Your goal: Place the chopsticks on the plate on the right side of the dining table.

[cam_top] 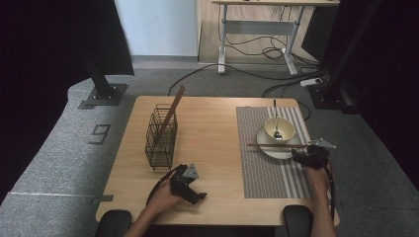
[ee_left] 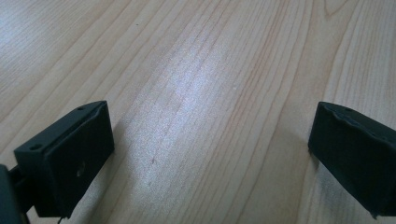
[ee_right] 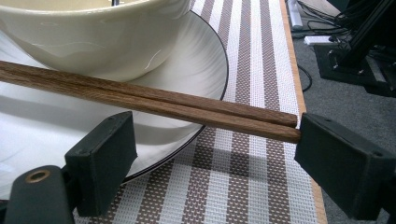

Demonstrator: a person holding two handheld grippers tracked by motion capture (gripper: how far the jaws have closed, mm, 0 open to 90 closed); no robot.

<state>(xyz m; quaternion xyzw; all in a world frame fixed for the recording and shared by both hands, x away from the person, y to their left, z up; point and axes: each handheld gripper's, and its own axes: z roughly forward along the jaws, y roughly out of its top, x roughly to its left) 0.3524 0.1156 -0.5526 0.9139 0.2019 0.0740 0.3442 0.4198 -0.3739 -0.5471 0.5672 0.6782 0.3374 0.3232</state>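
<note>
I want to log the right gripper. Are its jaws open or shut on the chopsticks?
Open. In the right gripper view the right gripper has its jaws wide apart, and the chopsticks lie across the plate beyond them, not pressed.

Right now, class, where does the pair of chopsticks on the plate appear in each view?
High view: chopsticks lie across the plate, right of centre.
Left gripper view: not in it.
Right gripper view: chopsticks cross the middle, ends over the striped placemat.
Shared landmark: the bowl.

High view: fixed overhead, faces fwd/down on whole table (cam_top: 212, 143). Left gripper view: v. close, low over bare wood. Right gripper view: close, faces plate (ee_right: 196, 60) and chopsticks (ee_right: 154, 102); both also in high view.
</note>
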